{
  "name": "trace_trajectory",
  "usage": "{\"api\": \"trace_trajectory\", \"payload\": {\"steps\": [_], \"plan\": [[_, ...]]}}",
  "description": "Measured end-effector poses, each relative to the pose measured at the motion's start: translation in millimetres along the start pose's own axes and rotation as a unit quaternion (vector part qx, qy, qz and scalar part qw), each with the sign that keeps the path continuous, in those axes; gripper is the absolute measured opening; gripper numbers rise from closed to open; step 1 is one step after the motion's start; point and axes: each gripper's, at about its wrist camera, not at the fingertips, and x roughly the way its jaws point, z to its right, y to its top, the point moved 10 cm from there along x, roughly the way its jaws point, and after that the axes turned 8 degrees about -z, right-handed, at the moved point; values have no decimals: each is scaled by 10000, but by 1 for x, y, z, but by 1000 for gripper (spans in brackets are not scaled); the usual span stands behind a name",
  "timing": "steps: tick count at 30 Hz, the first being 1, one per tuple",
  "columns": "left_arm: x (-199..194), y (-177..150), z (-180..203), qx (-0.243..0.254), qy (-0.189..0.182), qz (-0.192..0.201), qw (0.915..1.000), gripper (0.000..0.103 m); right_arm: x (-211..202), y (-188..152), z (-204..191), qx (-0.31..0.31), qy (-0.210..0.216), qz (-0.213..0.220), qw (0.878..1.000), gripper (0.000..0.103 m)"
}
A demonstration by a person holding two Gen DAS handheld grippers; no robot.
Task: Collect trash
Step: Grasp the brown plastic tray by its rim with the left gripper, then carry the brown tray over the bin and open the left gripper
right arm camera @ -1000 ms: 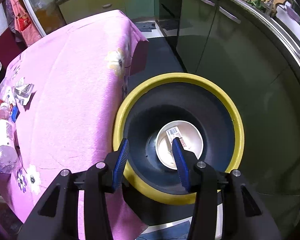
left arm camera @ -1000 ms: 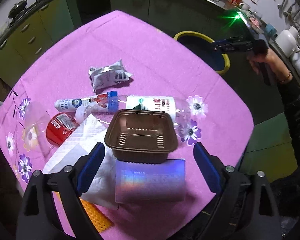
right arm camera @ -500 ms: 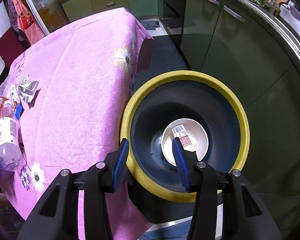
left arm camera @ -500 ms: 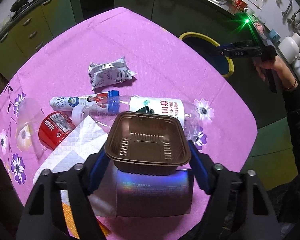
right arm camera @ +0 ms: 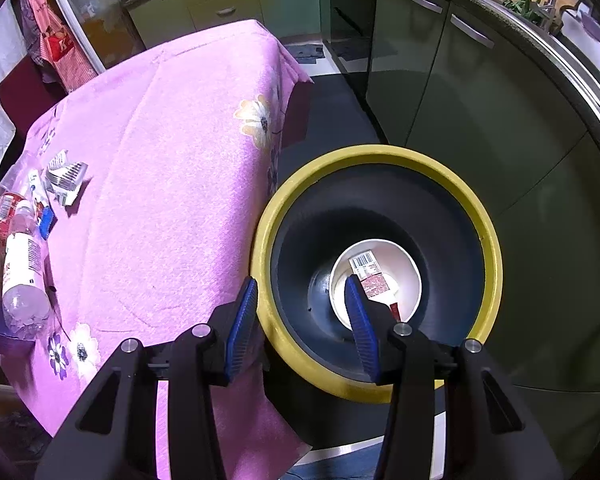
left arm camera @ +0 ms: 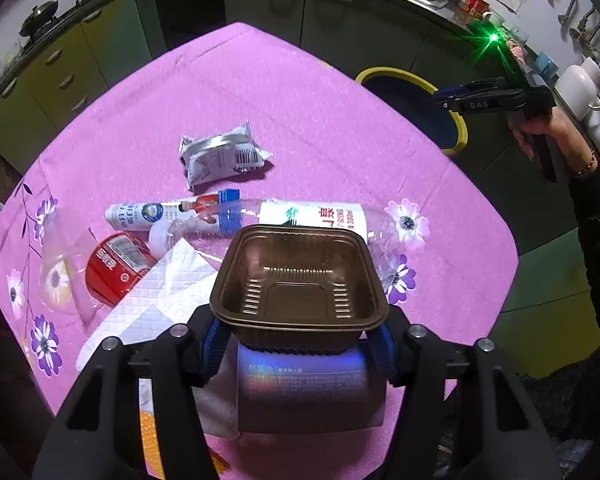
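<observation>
Brown thin-plastic square tray [left arm camera: 300, 280]: left gripper [left arm camera: 298, 344] jaws clamped on its lower side walls, above the pink tablecloth [left arm camera: 260, 100]. Likely light, flexible; squeeze gently. Right view: right gripper [right arm camera: 302, 320] jaws apart, empty, over the yellow-rimmed bin [right arm camera: 380, 156].

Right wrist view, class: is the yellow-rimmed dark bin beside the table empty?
No: a white paper bowl with a barcoded label lies at the bottom of the yellow-rimmed dark bin.
</observation>
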Motion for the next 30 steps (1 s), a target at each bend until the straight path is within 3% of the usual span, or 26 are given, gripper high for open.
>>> {"api": "trace_trajectory", "payload": {"steps": [9, 18, 23, 30], "plan": [[-33, 12, 7, 137, 28, 228, 9996, 57, -33, -9, 6, 66, 31, 307, 9995, 46], [-48, 83, 71, 863, -296, 331, 9953, 57, -86, -38, 39, 407, -50, 798, 9960, 46], [-16, 142, 132, 1329, -729, 27, 9884, 57, -105, -59, 60, 582, -106, 946, 9938, 46], [67, 227, 187, 1550, -842, -391, 9836, 57, -120, -106, 106, 1017, -235, 962, 9899, 46]]}}
